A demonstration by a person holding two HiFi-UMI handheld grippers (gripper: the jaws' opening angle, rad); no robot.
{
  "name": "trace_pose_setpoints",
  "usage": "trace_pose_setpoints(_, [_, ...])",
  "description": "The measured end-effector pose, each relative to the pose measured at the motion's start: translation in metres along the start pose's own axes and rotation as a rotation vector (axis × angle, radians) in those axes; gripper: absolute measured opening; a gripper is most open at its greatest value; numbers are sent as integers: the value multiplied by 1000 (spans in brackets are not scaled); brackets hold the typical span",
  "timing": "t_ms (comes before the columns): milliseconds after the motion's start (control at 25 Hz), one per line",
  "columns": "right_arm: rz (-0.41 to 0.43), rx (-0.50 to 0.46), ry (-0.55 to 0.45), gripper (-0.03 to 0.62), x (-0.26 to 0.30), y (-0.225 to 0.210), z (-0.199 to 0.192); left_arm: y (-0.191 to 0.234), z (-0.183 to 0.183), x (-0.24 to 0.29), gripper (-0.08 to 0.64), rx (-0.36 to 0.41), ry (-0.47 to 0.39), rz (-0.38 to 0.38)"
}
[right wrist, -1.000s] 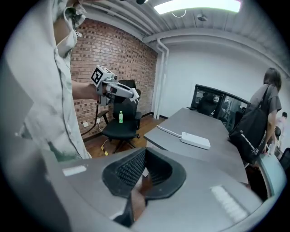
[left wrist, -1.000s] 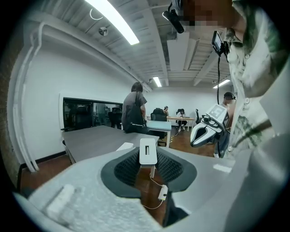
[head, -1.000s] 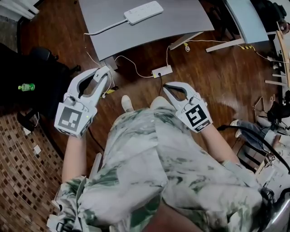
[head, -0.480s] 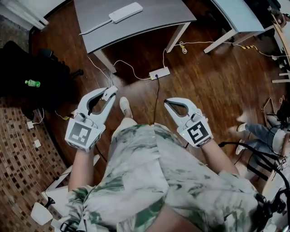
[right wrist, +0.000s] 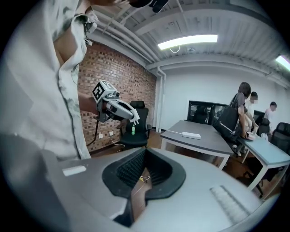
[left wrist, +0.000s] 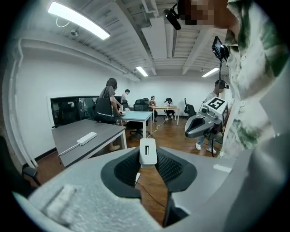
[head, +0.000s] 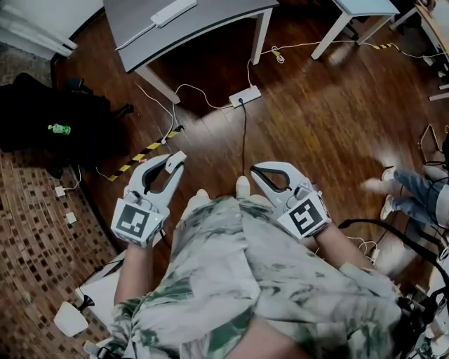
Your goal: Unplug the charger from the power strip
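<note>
A small white charger [left wrist: 147,151] sits clamped between the tips of my left gripper [left wrist: 147,155]; in the head view it is the white block [head: 176,158] at the tip of that gripper [head: 175,161]. The white power strip [head: 173,11] lies on the grey table [head: 203,24] far ahead, with its cord trailing left; it also shows in the left gripper view [left wrist: 86,138] and in the right gripper view [right wrist: 190,134]. My right gripper [head: 255,171] hangs beside my leg with its ribbed pads [right wrist: 131,166] meeting at the tips and nothing between them.
A second white strip [head: 244,97] lies on the wooden floor with a black cable [head: 244,133] running toward me. Yellow-black tape [head: 140,156] is on the floor, and a black chair with a green bottle [head: 59,128] stands at left. A seated person's legs [head: 410,189] are at right.
The table and its power strip have slid up and away in the head view as I back off. Both grippers travel with me; the left keeps the charger.
</note>
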State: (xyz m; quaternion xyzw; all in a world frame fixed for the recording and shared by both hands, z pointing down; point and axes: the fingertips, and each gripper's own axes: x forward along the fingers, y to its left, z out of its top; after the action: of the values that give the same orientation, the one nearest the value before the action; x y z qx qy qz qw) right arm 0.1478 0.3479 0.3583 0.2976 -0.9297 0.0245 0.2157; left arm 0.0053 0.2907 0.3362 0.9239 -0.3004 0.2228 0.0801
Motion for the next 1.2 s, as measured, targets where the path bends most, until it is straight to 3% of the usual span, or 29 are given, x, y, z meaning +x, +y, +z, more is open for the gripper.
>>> trace_pose_setpoints(320, [-45, 3, -39, 6, -23, 34, 18, -27, 6, -30, 106, 23, -68, -47])
trace_pose_setpoints(560, [-47, -1, -50, 6, -6, 70, 47, -32, -9, -75, 106, -41, -93, -72])
trace_pose_setpoints(680, [-32, -21, -45, 6, 2, 95, 59, -39, -14, -95, 106, -27, -114, -101])
trace_pose_setpoints(800, [-22, -31, -54, 5, 12, 118, 67, -40, -19, -113, 106, -61, -150, -130])
trace_pose_setpoints(1200, [-62, -37, -32, 5, 30, 191, 79, -39, -56, -166, 106, -57, -182, -165])
